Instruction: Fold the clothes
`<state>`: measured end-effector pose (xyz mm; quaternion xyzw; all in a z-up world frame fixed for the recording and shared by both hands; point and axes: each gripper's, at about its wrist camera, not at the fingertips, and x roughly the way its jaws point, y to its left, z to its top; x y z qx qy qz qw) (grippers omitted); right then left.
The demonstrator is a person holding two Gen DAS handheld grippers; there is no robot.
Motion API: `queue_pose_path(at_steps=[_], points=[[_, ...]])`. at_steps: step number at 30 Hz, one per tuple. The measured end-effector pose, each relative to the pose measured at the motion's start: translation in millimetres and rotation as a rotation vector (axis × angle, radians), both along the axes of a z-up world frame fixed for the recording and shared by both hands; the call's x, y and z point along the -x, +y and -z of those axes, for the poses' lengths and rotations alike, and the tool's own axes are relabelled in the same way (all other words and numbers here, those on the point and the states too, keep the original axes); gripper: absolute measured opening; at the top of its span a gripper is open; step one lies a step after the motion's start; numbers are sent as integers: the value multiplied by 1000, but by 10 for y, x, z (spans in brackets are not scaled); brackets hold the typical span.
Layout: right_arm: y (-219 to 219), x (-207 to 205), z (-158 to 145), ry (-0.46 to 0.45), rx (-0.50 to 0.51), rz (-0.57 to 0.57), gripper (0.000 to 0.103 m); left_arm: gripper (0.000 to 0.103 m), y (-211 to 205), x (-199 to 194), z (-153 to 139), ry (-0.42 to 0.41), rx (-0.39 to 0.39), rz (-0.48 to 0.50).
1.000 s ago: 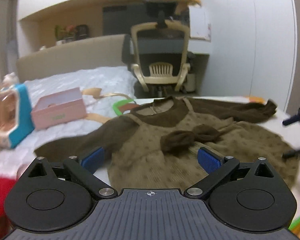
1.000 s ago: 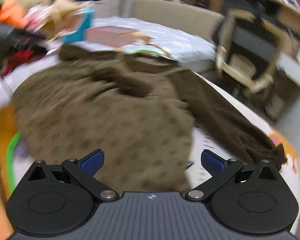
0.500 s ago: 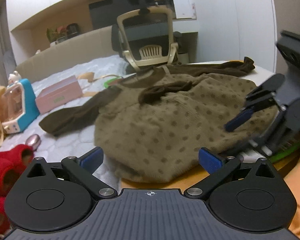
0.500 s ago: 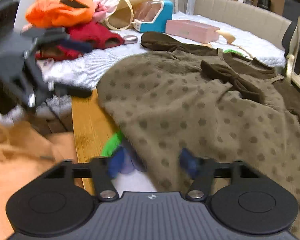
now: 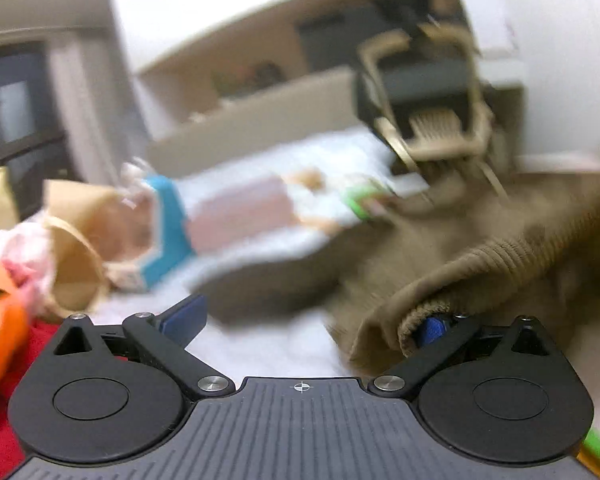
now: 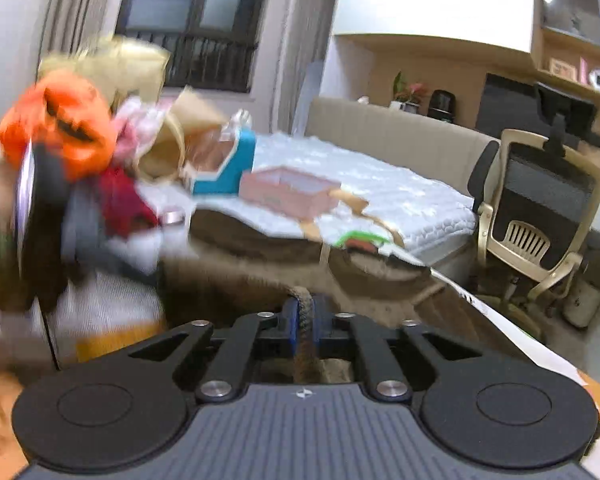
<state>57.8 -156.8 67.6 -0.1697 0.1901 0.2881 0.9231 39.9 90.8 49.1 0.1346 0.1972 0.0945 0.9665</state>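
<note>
- Brown dotted dress (image 5: 480, 248): lies spread on the desk, its ribbed hem raised at the near edge; long axis runs away from both claws toward the bed (image 6: 380, 184).
- Right claw (image 6: 305, 322): pressed together, pinching the hem.
- Left claw (image 5: 312, 322): spread wide; the hem curls over its right-hand finger only, apparently unpinched (view blurred).
- Surroundings: pink box (image 6: 288, 190), blue toy (image 6: 230, 164) and orange pumpkin plush (image 6: 60, 120) lie beyond and left; office chair (image 6: 540, 216) to the right.

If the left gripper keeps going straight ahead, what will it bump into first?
Probably the dark brown sleeve lying on the white bed cover, just ahead of the left gripper. The picture is blurry, so depth is uncertain.
</note>
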Motion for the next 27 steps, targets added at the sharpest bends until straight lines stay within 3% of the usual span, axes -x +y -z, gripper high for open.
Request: queue_pose_path(at_steps=[1,2,7,9,12,14,16,19,21,24,27], points=[[29,53,112,-5,38,-9,63,103,69,-3,-121,-35,1,-15],[63,111,229,-11,79,-20,70,103,111,-1,-219,-64,-11,-23],[115,299,809,-93,383,3,75,103,154,-32,-267,-70,-64,-41],[4,219,898,-102,428,82,75,103,149,-20,-176,-48,-83,-37],[-308,52,798,-162,401,271,70,103,173,32,-65,-16,-81,-42],[-586,18,502,-213,251,412,70,103,211,63,-12,-3,-85,-50],[-768,25,348,-224,162,481,71,103,255,87,35,8,-87,-57],[-814,32,516,-172,201,466,74,103,249,140,192,57,-77,-41],[-768,27,779,-88,284,425,74,103,222,173,329,103,-77,-22],[-747,42,1049,-61,368,399,75,103,168,239,536,181,-121,19],[-828,91,624,-105,249,412,73,103,144,316,511,199,-186,47]])
